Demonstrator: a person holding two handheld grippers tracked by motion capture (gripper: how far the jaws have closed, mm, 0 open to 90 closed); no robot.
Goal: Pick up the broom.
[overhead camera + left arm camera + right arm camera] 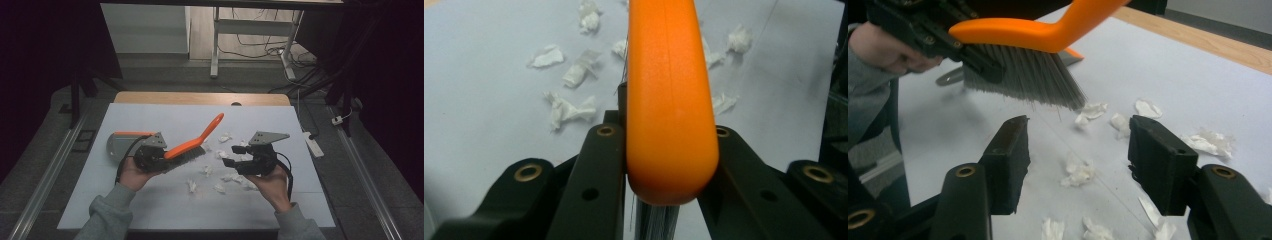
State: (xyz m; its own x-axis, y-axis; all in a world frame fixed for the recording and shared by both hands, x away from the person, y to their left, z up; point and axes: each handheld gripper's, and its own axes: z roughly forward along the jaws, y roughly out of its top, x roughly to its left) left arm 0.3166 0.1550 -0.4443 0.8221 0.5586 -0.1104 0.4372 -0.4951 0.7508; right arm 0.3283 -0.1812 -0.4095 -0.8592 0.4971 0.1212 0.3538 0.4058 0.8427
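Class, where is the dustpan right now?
In the high view the dustpan lies on the table's left side, just behind the left gripper holding the brush.

High view looks down from above; both gripper views sit low and close, sharing the paper scraps [220, 171] and brush [1033, 55].

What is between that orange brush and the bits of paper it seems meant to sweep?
Nothing visible. The brush, clamped in the left tongs, hangs with its bristles above the bare table; the nearest paper scraps lie just beyond its bristle tips.
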